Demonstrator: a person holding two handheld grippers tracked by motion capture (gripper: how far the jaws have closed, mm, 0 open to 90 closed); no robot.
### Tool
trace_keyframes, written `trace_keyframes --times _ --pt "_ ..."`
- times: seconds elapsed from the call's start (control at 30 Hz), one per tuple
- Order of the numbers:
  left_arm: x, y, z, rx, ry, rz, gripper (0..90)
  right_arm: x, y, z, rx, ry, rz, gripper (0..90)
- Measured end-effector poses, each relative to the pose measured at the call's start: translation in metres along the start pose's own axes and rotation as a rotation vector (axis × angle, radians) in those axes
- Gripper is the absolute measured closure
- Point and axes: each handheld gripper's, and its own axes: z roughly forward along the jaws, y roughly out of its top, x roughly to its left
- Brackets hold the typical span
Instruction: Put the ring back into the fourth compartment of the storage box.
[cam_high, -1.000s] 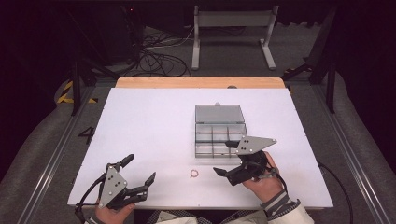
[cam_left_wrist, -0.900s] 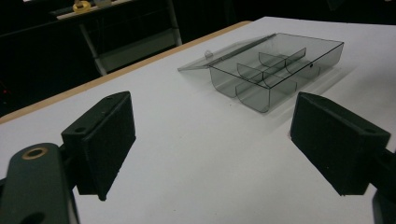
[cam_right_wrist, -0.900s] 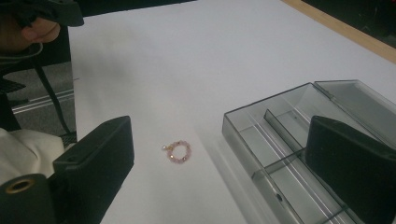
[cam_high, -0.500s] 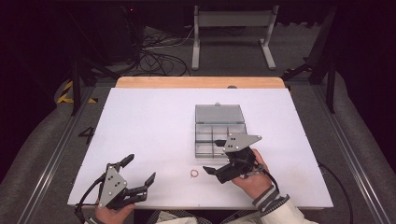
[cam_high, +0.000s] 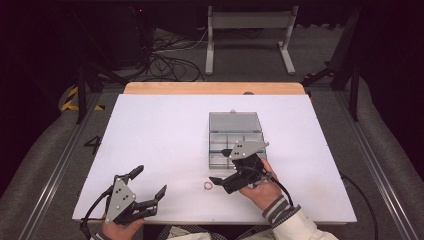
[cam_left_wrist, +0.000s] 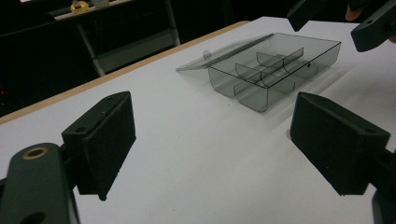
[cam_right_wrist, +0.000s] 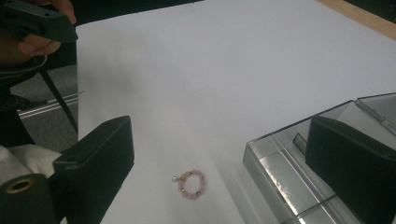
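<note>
A: Where's the bead ring (cam_right_wrist: 191, 182)?

B: Lower centre of your right gripper view, flat on the white table (cam_high: 165, 130), just left of the clear compartment box (cam_high: 235, 140). Your right gripper (cam_high: 226, 171) hangs over it, jaws spread, empty.

A: Handling?

B: Likely light, tiny, a loose string of beads, slippery. Pinch across the loop, low to the surface.

A: Left gripper (cam_high: 148, 186)?

B: Lower left of the high view, jaws apart, holding nothing.

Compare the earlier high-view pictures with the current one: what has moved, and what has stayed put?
The right gripper has moved left and towards the person, closing in on the bead ring with jaws open; nothing grasped yet. The left gripper, the ring and the open compartment box have stayed put.
</note>
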Motion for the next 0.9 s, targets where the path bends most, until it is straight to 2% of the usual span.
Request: trace_keyframes --times 0.27,0.37,0.47,0.57,0.9 --pt "0.0 0.0 -0.001 -0.006 0.001 -0.002 15.1 -0.005 -0.001 0.0 -0.001 0.019 0.058 13.7" --pt "0.0 0.0 0.0 -0.004 0.0 -0.002 15.1 -0.005 -0.002 0.001 0.011 0.0 0.073 18.6" --pt "0.0 0.0 0.0 -0.001 -0.003 0.0 15.4 -0.005 -0.002 0.002 0.035 -0.024 0.074 28.0" --pt "0.0 0.0 0.0 -0.002 -0.002 0.0 15.5 -0.005 -0.003 0.006 0.063 -0.03 0.07 33.8" --pt "0.0 0.0 0.0 0.0 -0.004 -0.001 15.4 -0.002 -0.006 0.028 0.166 -0.041 0.05 47.0"
